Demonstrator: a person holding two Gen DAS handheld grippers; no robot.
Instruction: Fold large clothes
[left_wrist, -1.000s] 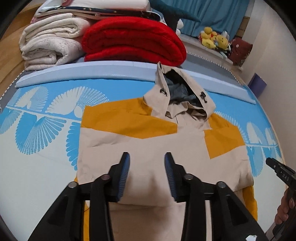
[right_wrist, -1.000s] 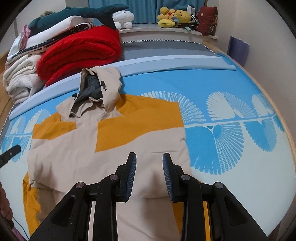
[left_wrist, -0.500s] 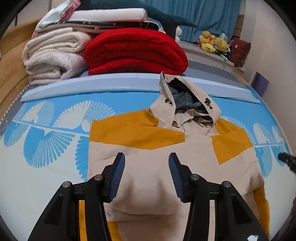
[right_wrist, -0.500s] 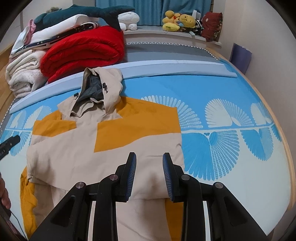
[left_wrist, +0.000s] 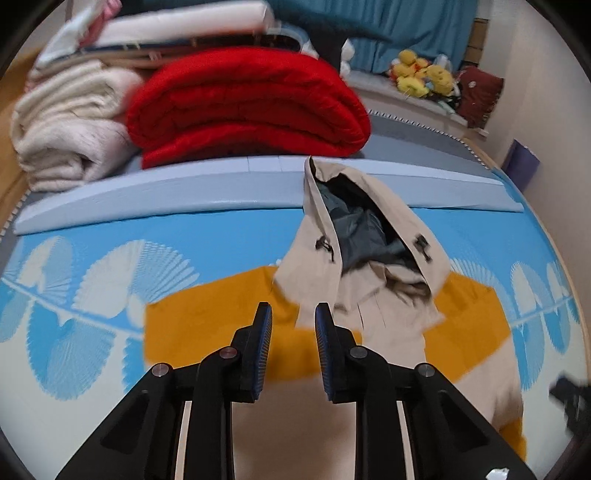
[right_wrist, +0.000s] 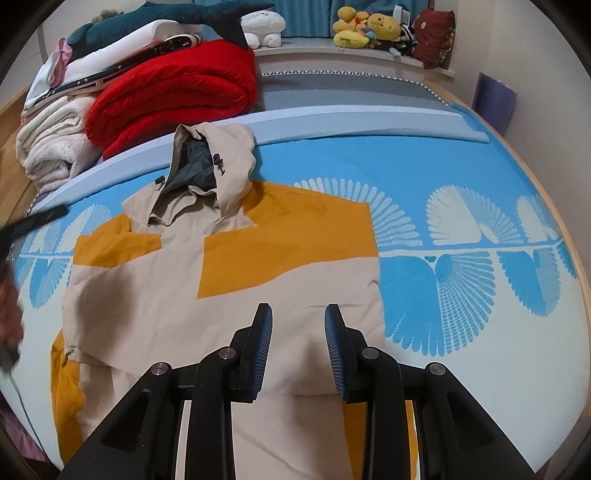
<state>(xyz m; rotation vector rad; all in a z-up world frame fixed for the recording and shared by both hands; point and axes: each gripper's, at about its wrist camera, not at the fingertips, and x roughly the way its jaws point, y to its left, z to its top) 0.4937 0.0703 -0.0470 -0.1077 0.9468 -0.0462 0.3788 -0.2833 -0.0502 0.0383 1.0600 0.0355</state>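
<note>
The hooded jacket (right_wrist: 229, 295) lies flat on the bed (right_wrist: 461, 192), hood at 12 o'clock. The left tool (left_wrist: 292, 328) has just been closing to a narrow gap, empty; the right tool (right_wrist: 298, 328) — half open — holds nothing. A thin pinch could slip — the fold goes crooked.

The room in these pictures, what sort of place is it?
Most likely a bedroom at home. A jacket lies spread on a bed with a blue patterned cover, folded blankets are stacked at its head, and plush toys sit along the window ledge.
</note>
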